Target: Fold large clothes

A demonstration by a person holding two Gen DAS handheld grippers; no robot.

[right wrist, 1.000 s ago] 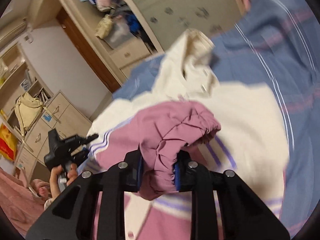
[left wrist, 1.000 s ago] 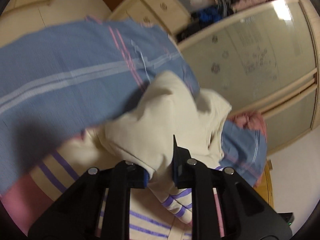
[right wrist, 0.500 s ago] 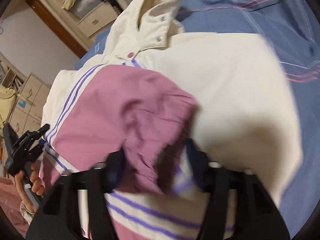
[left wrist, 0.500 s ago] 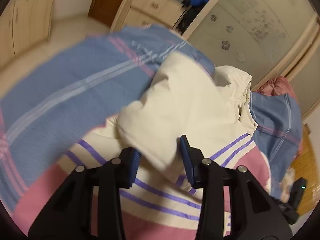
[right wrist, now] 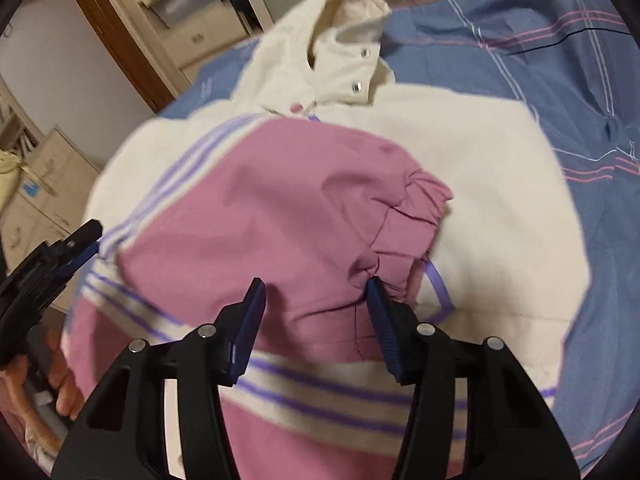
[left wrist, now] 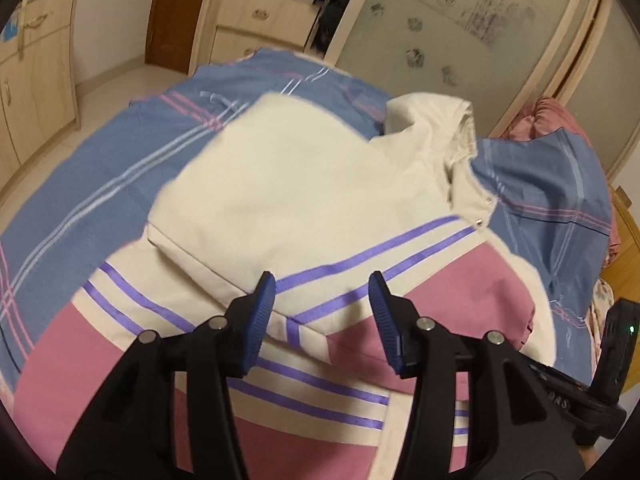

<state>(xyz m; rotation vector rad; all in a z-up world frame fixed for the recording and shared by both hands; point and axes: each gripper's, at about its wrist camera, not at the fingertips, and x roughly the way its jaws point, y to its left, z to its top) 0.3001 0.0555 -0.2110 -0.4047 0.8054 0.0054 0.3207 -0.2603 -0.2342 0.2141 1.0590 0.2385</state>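
A cream and pink jacket (left wrist: 304,184) with purple stripes lies on a blue plaid bedspread (left wrist: 100,160). Its cream sleeve is folded across the chest and its hood (left wrist: 436,120) points away. My left gripper (left wrist: 322,290) is open and empty just above the striped part. In the right wrist view the jacket (right wrist: 480,184) has its pink sleeve (right wrist: 304,216) folded over the front, cuff (right wrist: 412,216) to the right. My right gripper (right wrist: 316,292) is open over that sleeve, holding nothing. The left gripper (right wrist: 52,256) shows at the left edge there.
A sliding wardrobe door (left wrist: 480,40) and wooden drawers (left wrist: 260,28) stand beyond the bed. A wooden cabinet (left wrist: 36,80) is at the left. A pink blanket (left wrist: 548,120) lies at the far right of the bed. The bedspread (right wrist: 540,48) surrounds the jacket.
Both grippers have let go: the left released the cream sleeve, the right released the pink sleeve. Both sleeves now lie folded across the jacket, and both grippers have pulled back and opened.
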